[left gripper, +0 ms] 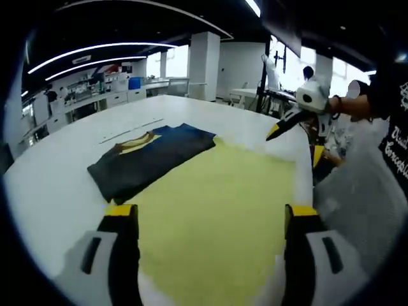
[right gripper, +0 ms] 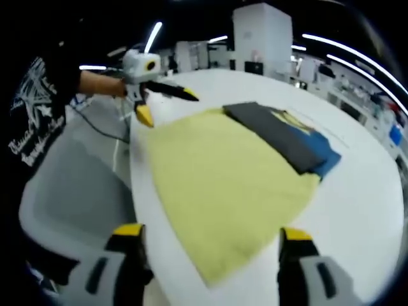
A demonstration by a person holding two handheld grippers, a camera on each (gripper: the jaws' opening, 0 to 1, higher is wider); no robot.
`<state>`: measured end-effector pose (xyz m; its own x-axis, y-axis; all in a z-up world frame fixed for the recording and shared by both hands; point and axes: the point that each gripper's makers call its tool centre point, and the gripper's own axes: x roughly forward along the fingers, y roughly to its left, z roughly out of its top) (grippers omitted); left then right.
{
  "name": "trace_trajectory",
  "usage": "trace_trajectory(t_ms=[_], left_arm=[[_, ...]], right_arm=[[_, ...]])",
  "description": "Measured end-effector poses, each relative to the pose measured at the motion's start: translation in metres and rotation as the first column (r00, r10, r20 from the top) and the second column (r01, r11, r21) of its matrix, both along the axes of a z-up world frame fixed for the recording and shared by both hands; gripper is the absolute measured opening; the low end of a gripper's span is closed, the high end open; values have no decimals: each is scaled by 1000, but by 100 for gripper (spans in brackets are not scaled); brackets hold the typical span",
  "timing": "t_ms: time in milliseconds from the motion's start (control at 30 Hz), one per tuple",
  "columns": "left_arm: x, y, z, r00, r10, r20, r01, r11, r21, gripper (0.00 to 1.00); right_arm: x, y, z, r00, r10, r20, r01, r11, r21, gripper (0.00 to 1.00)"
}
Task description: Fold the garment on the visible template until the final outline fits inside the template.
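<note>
A dark blue garment (left gripper: 150, 159) with a yellow print lies folded along the far left edge of the yellow template (left gripper: 223, 210) on the white table (left gripper: 57, 172). My left gripper (left gripper: 210, 215) hovers open over the template's near part, nothing between its jaws. The right gripper (left gripper: 294, 141) comes in at the right, held by a hand. In the right gripper view the garment (right gripper: 287, 137) rests on the template's (right gripper: 217, 172) far right edge, a blue corner reaching past it. My right gripper (right gripper: 212, 236) is open and empty. The left gripper (right gripper: 167, 104) hangs open at the far left.
The rounded table edge (right gripper: 137, 191) runs close to the template's left side. A person in a black printed shirt (right gripper: 32, 121) stands there, beside a grey chair (right gripper: 64, 191). Bare white table (right gripper: 363, 210) lies beyond the garment. Benches and pillars stand far behind.
</note>
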<state>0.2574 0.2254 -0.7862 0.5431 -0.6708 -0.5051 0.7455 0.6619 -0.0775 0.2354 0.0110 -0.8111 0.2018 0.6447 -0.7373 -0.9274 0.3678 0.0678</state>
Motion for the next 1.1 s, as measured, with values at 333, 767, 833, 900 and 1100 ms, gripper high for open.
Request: trace_trajectory(t_ms=[333, 767, 833, 900, 1100], left_arm=[[-38, 18, -27, 997, -13, -82, 19, 997, 72, 73], [-62, 41, -45, 992, -9, -127, 28, 988, 151, 56], [-63, 44, -48, 992, -21, -126, 44, 983, 178, 53], [-65, 49, -52, 991, -40, -129, 68, 973, 221, 48], [-65, 57, -56, 991, -51, -121, 79, 967, 241, 40]], right_arm=[[-9, -5, -15, 999, 40, -4, -41, 997, -61, 67], [-14, -19, -30, 997, 79, 6, -77, 984, -160, 45], [-15, -22, -34, 995, 102, 5, -99, 977, -190, 42], [-15, -26, -38, 993, 120, 17, -113, 967, -229, 40], [-15, -25, -39, 993, 120, 22, -112, 967, -228, 33]])
